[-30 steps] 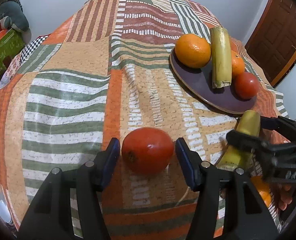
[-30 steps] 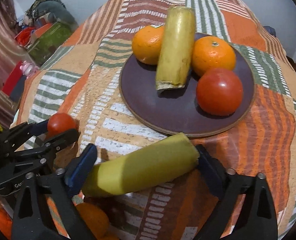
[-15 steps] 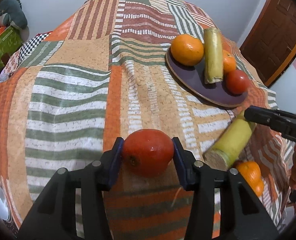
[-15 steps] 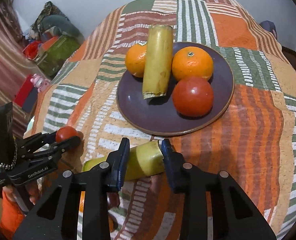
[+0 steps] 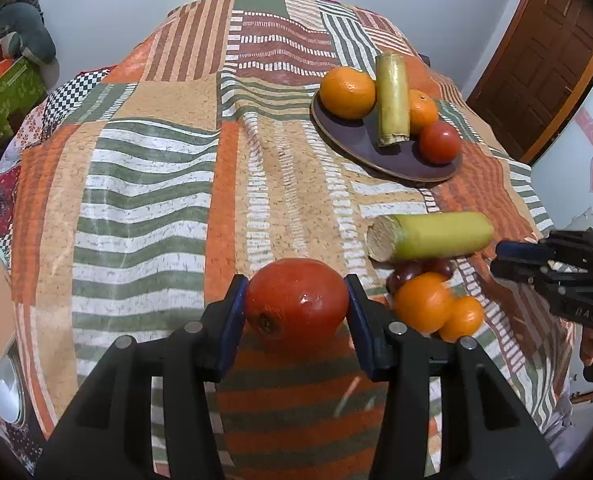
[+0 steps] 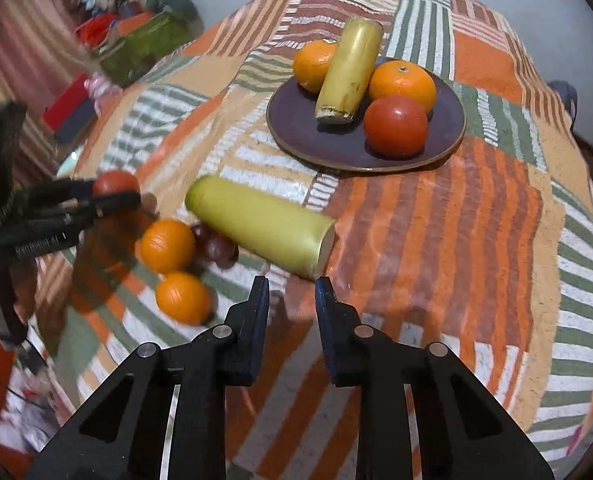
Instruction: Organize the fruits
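Red tomato (image 5: 296, 304) pinched between the blue pads of the left hand-held gripper (image 5: 294, 312), held over the striped cloth (image 5: 148, 184) at the near end of the worktop — so the step in hand looks like carrying it toward the plate (image 6: 448, 140). The right hand-held gripper (image 6: 291, 300) is empty, its jaws apart by a narrow gap, just short of the loose green stalk (image 6: 260, 226) lying on the cloth. Next move, by my reading: bring the tomato across to the plate's bare near side and let go gently, since it can roll.

The count — on the plate, two oranges (image 6: 402, 82), one yellowish stalk (image 6: 348, 70), one tomato (image 6: 395, 126). Off it: one green stalk, two oranges (image 6: 167, 246), a small bunch of dark grapes (image 6: 216, 246) too blurred to number, plus the gripped tomato.
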{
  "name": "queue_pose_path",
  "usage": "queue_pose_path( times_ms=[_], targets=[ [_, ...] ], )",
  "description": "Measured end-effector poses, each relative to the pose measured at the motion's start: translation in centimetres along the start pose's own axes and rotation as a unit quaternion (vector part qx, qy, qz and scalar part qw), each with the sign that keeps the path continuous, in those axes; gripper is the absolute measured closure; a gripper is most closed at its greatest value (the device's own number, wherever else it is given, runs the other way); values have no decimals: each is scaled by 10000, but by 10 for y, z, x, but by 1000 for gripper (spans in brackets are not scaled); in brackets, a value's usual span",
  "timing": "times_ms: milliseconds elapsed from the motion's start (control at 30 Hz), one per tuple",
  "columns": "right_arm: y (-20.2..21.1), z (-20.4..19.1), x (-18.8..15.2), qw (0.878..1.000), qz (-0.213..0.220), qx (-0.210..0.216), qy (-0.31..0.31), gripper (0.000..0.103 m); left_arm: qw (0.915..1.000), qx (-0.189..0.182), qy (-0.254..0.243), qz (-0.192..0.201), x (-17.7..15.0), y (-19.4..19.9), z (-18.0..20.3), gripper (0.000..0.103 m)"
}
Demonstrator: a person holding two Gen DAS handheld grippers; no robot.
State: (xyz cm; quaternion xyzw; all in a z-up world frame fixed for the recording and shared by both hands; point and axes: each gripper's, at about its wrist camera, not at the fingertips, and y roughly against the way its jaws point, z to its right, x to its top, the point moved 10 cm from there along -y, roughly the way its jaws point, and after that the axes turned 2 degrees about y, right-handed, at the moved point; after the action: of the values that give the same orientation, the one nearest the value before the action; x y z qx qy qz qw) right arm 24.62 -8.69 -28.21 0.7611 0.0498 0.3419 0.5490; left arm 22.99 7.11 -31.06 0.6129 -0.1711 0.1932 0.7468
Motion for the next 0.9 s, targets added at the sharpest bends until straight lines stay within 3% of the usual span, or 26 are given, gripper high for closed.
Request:
queue_pose_path(
  times_ms=[67, 200, 233, 633, 900],
  targets=[
    [6, 3, 9, 9998, 150, -61, 65, 80, 10000, -16, 18, 4, -2, 3, 1, 56],
    [9, -1, 34, 9980, 392, -170, 463, 44, 10000, -3, 37, -2, -5, 7, 2, 56],
    [7, -3, 39, 9969, 442, -207, 622, 42, 10000, 5, 41, -8, -6, 7, 3, 56],
    [-45, -13, 28, 9791, -495, 183, 1962, 44, 9997, 15, 216, -75, -13, 10, 0, 56],
    [-41, -4, 21, 9810, -470, 328, 1855, 60, 9997, 57, 219, -108, -13, 10, 4, 56]
  ],
)
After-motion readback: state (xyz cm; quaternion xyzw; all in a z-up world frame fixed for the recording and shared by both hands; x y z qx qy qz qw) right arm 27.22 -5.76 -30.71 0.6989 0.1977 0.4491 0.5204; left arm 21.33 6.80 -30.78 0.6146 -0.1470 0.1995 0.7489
